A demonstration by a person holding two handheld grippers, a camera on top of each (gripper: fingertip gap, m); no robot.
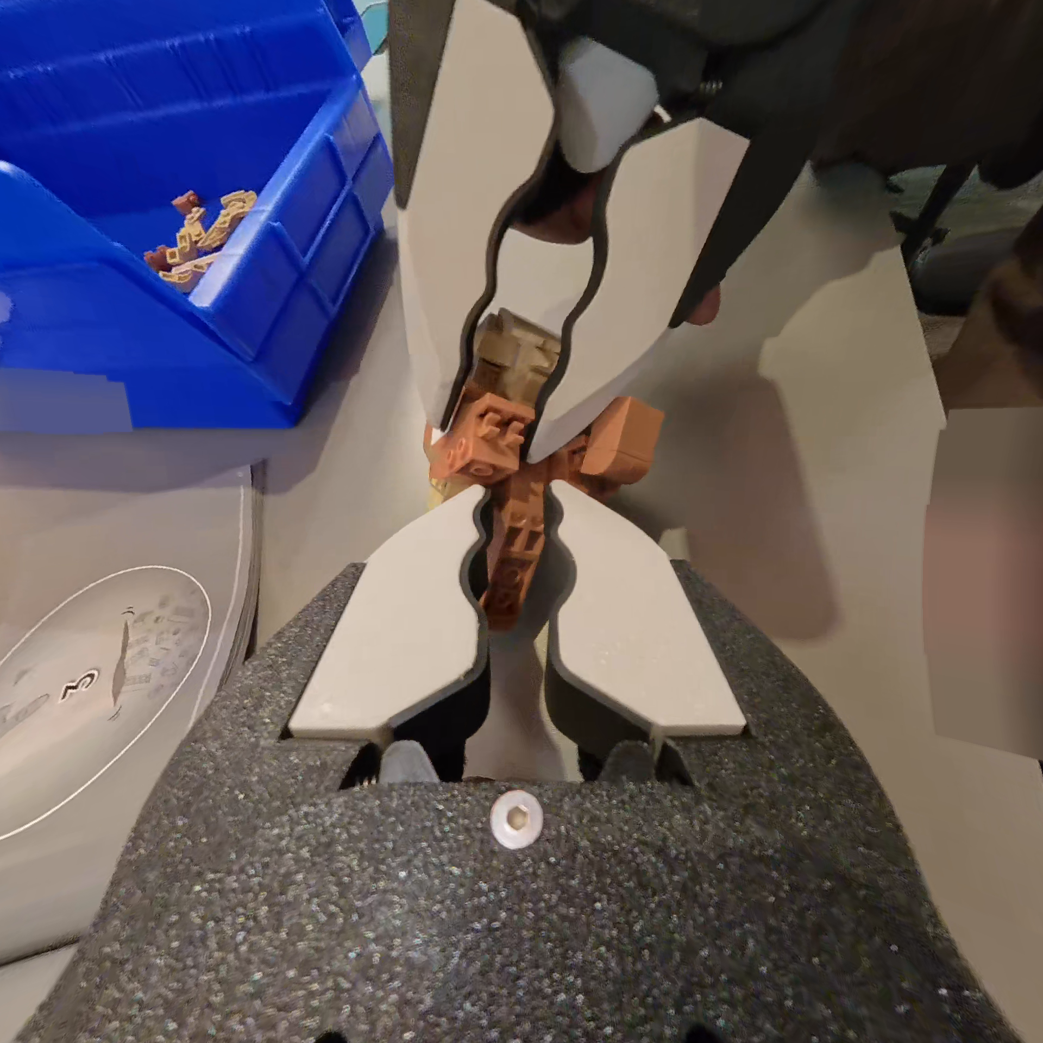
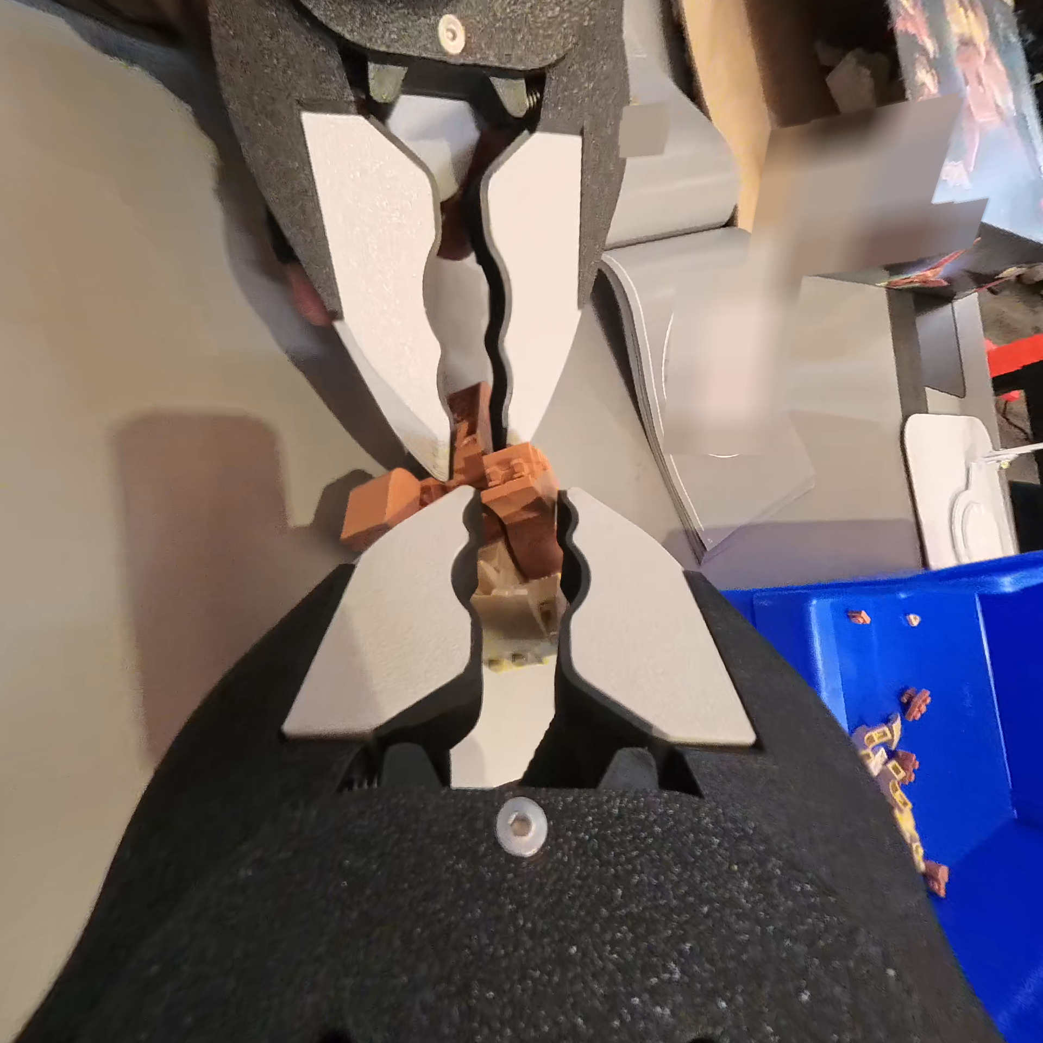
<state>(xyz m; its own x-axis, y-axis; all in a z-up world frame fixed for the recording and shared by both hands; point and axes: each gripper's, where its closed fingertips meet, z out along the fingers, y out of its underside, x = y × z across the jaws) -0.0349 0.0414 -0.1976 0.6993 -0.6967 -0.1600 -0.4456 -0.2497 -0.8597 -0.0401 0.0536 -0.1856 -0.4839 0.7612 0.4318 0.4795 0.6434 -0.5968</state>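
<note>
My two grippers meet tip to tip over a grey table (image 1: 350, 451), both on one small model of brown, orange and tan bricks. My left gripper (image 1: 520, 499) is shut on a narrow brown brick strip (image 1: 516, 556) that sticks out of the model. My right gripper (image 2: 518, 496) is shut on the model's brown and tan body (image 2: 525, 564). In the left wrist view the right gripper (image 1: 491, 437) comes in from above, with the tan part (image 1: 519, 355) between its fingers. In the right wrist view the left gripper (image 2: 477, 451) comes in from above. An orange block (image 1: 621, 440) juts out sideways and also shows in the right wrist view (image 2: 378, 508).
A blue bin (image 1: 169, 141) with several small brown and tan pieces (image 1: 197, 237) stands at the far left, and shows in the right wrist view (image 2: 903, 677) too. A grey instruction booklet (image 1: 113, 621) lies beside it. A white tray (image 2: 954, 491) and boxes stand farther off.
</note>
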